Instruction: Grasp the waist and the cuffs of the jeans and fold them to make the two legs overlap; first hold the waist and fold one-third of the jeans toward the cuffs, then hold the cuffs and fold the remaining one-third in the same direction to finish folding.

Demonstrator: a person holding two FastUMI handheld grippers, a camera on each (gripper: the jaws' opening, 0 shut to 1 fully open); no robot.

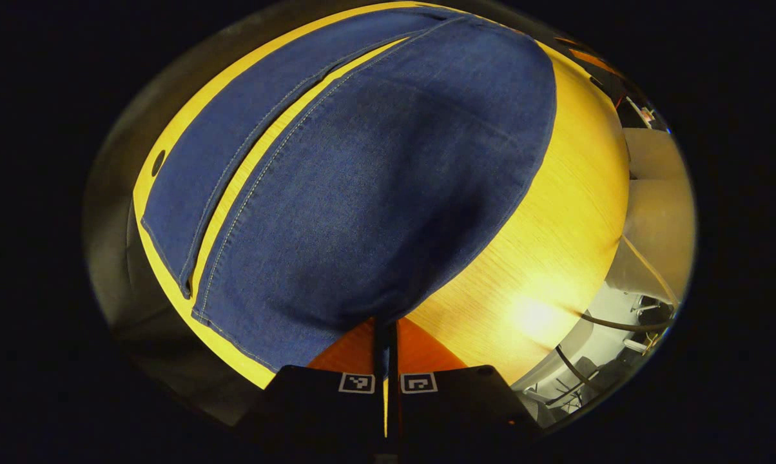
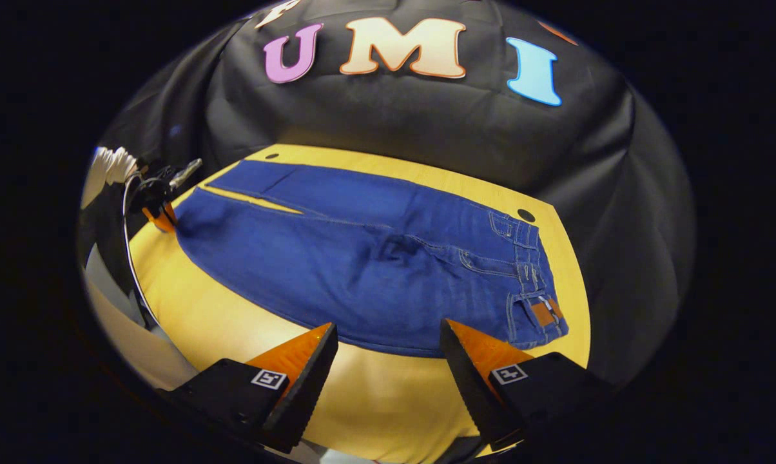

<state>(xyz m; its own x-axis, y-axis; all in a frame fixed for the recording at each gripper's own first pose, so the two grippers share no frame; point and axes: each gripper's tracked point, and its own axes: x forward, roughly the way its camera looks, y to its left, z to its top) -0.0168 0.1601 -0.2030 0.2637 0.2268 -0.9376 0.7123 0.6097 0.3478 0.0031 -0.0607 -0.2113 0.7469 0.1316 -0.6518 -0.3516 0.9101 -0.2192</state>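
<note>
- Jeans [image 2: 362, 270], dark blue denim with pale stitching, spread flat on round yellow wood-grain table [image 2: 375, 393]; two legs side by side with a thin strip of table showing between them toward the cuffs.
- Waist [image 2: 533, 283] with belt loops and brown patch lying at the right in right gripper view; cuffs [image 2: 191, 212] at the far left.
- Left gripper [image 1: 385, 348]: orange fingers drawn together on the near leg's cuff edge, denim bunched into the pinch and lifting slightly off the table in left gripper view. Same gripper seen small in right gripper view at the cuff end [image 2: 159, 206], a white-sleeved hand behind it.
- Right gripper [image 2: 388, 354]: black-and-orange fingers spread wide apart, empty, hovering above bare table just short of the near long edge of the jeans, nearer the waist than the cuffs.
- Step judged: very first one, the lengthwise fold to overlap the legs. Cuff end taken, waist end not yet taken, no fold made.
- Next move, as judged: right gripper to shift toward the near corner of the waist, drop to the cloth and close on the band.
- Then both ends carried together across to the far leg, edges kept level.
- Risk: waist band thick, several layers; a shallow pinch may slip.
</note>
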